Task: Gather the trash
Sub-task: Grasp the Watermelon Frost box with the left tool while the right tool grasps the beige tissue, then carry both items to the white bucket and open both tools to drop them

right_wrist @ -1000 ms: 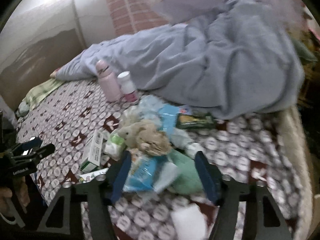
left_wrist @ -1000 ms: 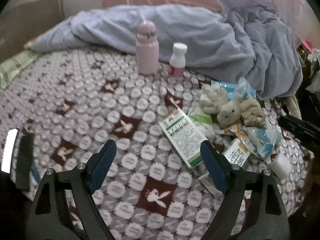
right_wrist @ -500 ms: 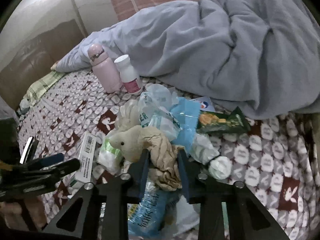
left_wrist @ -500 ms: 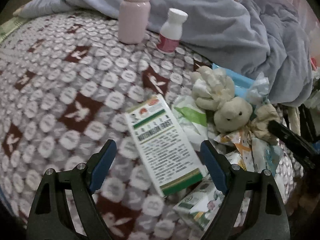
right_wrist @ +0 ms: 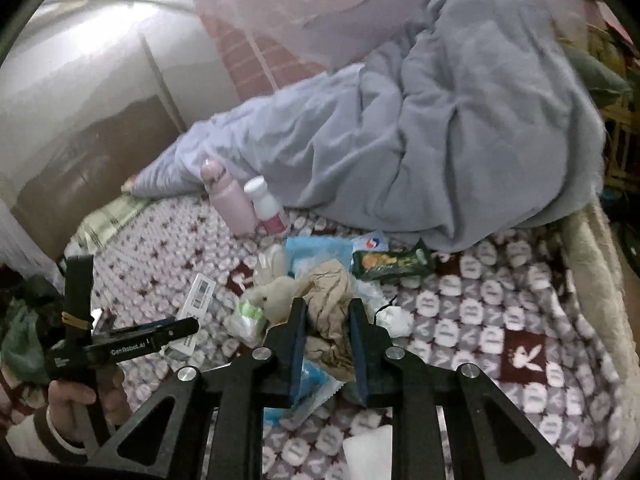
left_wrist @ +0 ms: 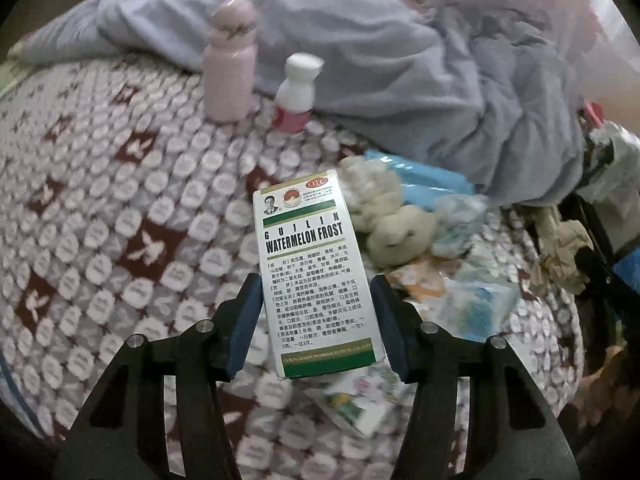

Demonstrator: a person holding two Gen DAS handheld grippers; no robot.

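Observation:
My left gripper (left_wrist: 316, 312) is shut on a white-and-green medicine box (left_wrist: 312, 272) marked "Watermelon Frost" and holds it above the patterned bedspread (left_wrist: 120, 208). My right gripper (right_wrist: 328, 320) is shut on a crumpled brown paper wad (right_wrist: 328, 300), lifted off the trash pile. The wad also shows at the right of the left wrist view (left_wrist: 560, 256). The pile holds a cream plush rabbit (right_wrist: 276, 296), blue plastic wrappers (right_wrist: 316, 248), a green snack packet (right_wrist: 392, 264) and white tissues (right_wrist: 396, 320).
A pink flask (left_wrist: 228, 68) and a white pill bottle (left_wrist: 296, 92) stand upright at the back by a rumpled grey-blue duvet (right_wrist: 460, 140). The left gripper shows in the right wrist view (right_wrist: 120, 344), with the box (right_wrist: 196, 308). The bed edge (right_wrist: 596, 304) runs along the right.
My left gripper closed on the medicine box and lifted it. My right gripper raised the brown paper wad clear of the pile and pulled back from the bed.

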